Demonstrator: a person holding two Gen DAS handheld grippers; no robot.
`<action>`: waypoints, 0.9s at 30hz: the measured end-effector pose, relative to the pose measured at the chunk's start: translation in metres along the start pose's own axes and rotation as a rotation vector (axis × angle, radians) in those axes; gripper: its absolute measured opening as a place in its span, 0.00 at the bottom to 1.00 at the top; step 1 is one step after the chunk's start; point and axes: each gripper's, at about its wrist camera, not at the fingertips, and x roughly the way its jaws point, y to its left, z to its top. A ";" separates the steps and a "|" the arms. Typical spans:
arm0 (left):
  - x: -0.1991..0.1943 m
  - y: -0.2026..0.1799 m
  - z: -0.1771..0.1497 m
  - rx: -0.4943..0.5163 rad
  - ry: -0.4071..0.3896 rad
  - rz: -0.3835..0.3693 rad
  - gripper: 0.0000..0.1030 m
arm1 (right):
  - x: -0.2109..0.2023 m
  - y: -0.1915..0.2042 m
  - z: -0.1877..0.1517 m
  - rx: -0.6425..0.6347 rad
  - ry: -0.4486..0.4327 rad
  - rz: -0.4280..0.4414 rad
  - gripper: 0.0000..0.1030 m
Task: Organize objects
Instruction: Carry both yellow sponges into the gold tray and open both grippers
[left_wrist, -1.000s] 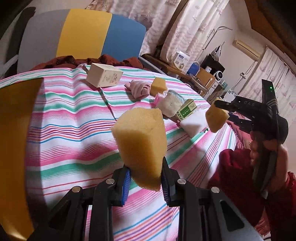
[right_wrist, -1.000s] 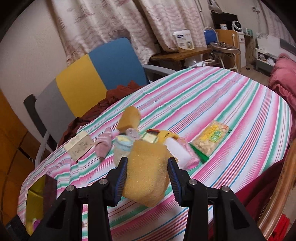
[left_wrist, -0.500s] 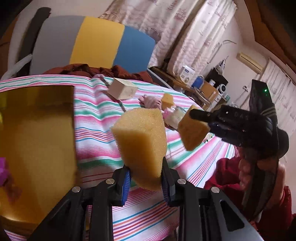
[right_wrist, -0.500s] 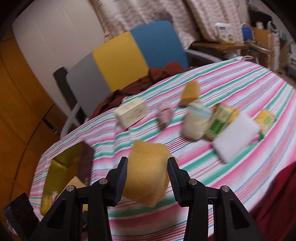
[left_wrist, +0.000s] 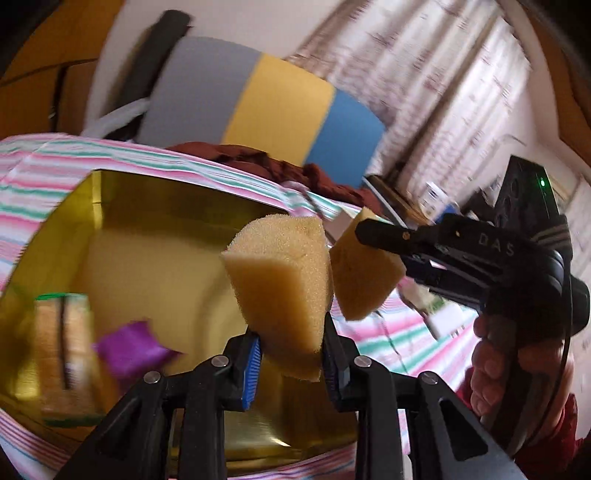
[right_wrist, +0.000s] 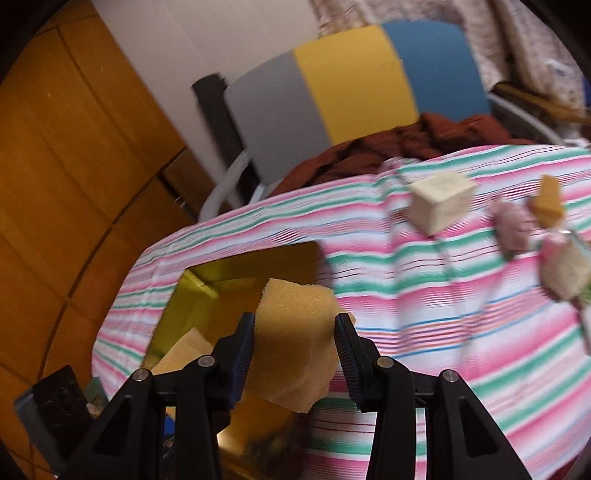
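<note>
My left gripper (left_wrist: 290, 354) is shut on a yellow sponge (left_wrist: 284, 284) and holds it above the open gold box (left_wrist: 159, 266). My right gripper (right_wrist: 295, 339) is shut on a second yellow sponge (right_wrist: 295, 343), at the box's (right_wrist: 221, 280) right edge; it also shows in the left wrist view (left_wrist: 384, 240) with its sponge (left_wrist: 362, 280) right of mine. Inside the box lie a purple packet (left_wrist: 133, 350) and a green-edged pack (left_wrist: 62, 332).
On the striped tablecloth (right_wrist: 424, 295) lie a cream box (right_wrist: 439, 206), a pink cloth (right_wrist: 513, 225), another sponge (right_wrist: 550, 199) and a small bag (right_wrist: 565, 269). A grey, yellow and blue chair (right_wrist: 351, 77) with a brown cloth (right_wrist: 406, 147) stands behind the table.
Both grippers have swung left with their sponges, from over the pile of objects to the gold box. The box now fills the left wrist view.
</note>
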 end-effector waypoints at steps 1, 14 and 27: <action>-0.002 0.010 0.004 -0.016 -0.002 0.017 0.27 | 0.007 0.006 0.002 -0.007 0.012 0.007 0.43; 0.005 0.098 0.032 -0.186 0.034 0.146 0.27 | 0.136 0.067 0.028 0.019 0.206 0.055 0.45; 0.009 0.116 0.038 -0.221 0.058 0.217 0.46 | 0.111 0.079 0.033 0.021 0.109 0.125 0.83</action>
